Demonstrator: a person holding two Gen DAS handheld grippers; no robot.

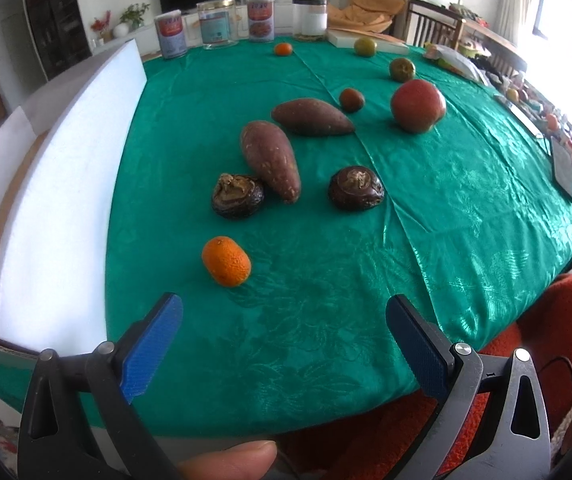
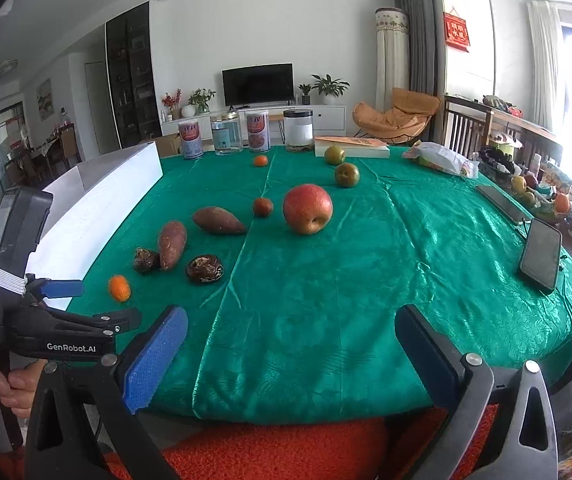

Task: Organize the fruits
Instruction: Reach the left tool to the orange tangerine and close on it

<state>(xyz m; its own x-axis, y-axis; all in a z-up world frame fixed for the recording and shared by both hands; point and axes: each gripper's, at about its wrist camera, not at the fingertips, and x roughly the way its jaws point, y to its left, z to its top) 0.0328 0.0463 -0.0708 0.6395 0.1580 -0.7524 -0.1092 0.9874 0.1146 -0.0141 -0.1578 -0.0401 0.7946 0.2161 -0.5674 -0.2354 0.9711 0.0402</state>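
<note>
both the left gripper (image 1: pixel 284 316) and right gripper (image 2: pixel 290 330) hover with fingers spread wide and empty at the counter (image 1: pixel 325 280) edge, likely because the fruits, nearest the small orange (image 1: pixel 226 261), lie scattered ahead unsorted.

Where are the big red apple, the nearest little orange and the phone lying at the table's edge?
big red apple (image 2: pixel 307 208), right wrist view, middle of its skin.
nearest little orange (image 1: pixel 226 261), left wrist view, centre.
phone (image 2: pixel 540 254), right wrist view, middle of its screen.

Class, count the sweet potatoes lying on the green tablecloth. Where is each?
2. One sweet potato lies between the two dark wrinkled fruits, touching the left one. The other sweet potato lies just behind it, left of the apple. None seems hidden.
</note>
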